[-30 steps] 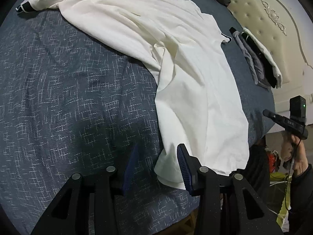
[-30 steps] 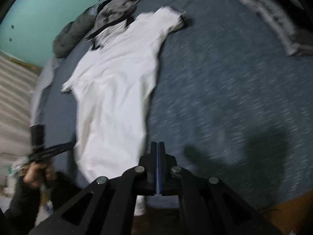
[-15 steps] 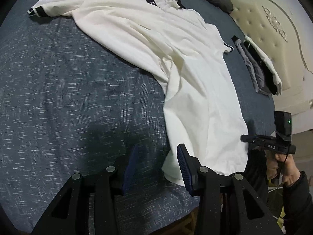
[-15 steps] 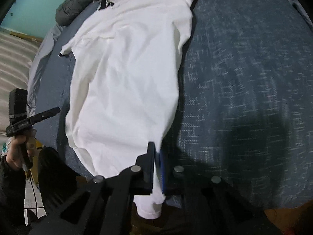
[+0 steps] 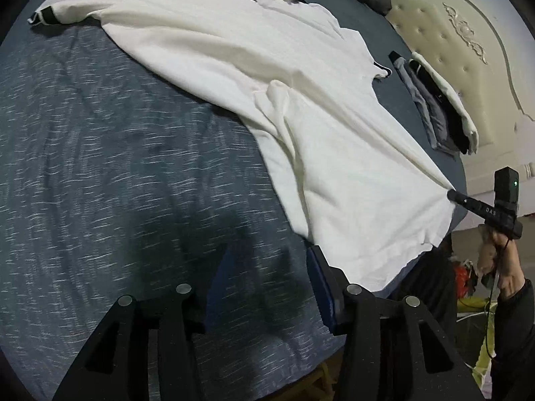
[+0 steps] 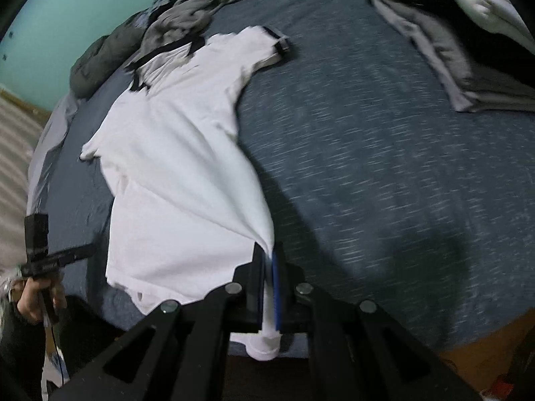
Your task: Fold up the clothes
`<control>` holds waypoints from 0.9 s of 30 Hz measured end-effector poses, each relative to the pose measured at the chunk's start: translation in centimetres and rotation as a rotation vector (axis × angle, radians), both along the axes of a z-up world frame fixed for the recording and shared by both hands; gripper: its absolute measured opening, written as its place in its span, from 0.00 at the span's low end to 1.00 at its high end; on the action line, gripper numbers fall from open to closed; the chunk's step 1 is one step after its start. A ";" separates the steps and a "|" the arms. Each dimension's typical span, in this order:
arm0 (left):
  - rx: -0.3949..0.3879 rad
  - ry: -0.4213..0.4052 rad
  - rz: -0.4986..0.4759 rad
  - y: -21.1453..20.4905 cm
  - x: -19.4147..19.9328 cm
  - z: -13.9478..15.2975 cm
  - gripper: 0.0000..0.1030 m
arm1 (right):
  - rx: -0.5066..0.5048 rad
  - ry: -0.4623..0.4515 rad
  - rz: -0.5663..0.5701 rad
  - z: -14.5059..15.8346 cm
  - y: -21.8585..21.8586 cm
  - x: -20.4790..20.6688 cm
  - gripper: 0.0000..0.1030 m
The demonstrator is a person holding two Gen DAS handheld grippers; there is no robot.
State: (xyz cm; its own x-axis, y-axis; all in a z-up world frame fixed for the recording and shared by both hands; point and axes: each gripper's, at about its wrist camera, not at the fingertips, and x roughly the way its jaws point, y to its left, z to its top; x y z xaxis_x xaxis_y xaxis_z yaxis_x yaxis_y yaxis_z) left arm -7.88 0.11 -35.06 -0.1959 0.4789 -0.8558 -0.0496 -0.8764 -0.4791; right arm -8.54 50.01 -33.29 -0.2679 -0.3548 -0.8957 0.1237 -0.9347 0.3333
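Observation:
A white polo shirt [image 5: 301, 100] with black collar and cuff trim lies spread on the dark blue bed [image 5: 117, 167]. My left gripper [image 5: 271, 277] is open just above the bedspread, and the shirt's near hem edge sits by its right finger [image 5: 321, 280], with nothing between the jaws. My right gripper [image 6: 269, 267] is shut on the shirt's [image 6: 174, 167] other hem corner, and the cloth pulls taut from it in creases. The left wrist view shows the right gripper [image 5: 451, 195] at the hem, and the right wrist view shows the left gripper [image 6: 88, 250] in a hand.
Folded clothes [image 5: 434, 113] are stacked near the cream tufted headboard [image 5: 468, 33], also as folded clothes [image 6: 451, 33] in the right wrist view. Crumpled grey garments [image 6: 194, 10] lie beyond the collar. The bed's edge runs just below both grippers.
The right gripper has closed on the hem corner and drawn it taut. The hem has slid right, out from between my left gripper's fingers.

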 end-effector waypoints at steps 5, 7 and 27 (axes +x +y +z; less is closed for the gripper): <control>0.004 -0.010 -0.005 1.6 -0.8 -0.8 0.50 | -0.001 0.014 -0.015 0.0 0.5 -0.5 0.03; 0.003 -0.009 0.006 2.1 -1.2 -1.3 0.50 | -0.005 0.018 -0.013 0.0 0.1 -0.6 0.03; 0.018 0.135 0.046 -3.6 0.7 4.0 0.00 | -0.057 0.050 0.032 1.8 -1.5 -0.9 0.03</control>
State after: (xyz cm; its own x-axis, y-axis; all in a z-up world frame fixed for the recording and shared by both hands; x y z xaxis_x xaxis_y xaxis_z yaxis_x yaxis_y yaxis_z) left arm -7.15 -3.51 -31.09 -0.3303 0.4817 -0.8117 -0.0748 -0.8706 -0.4862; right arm -9.46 48.51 -31.47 -0.2992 -0.4143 -0.8596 0.1707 -0.9095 0.3790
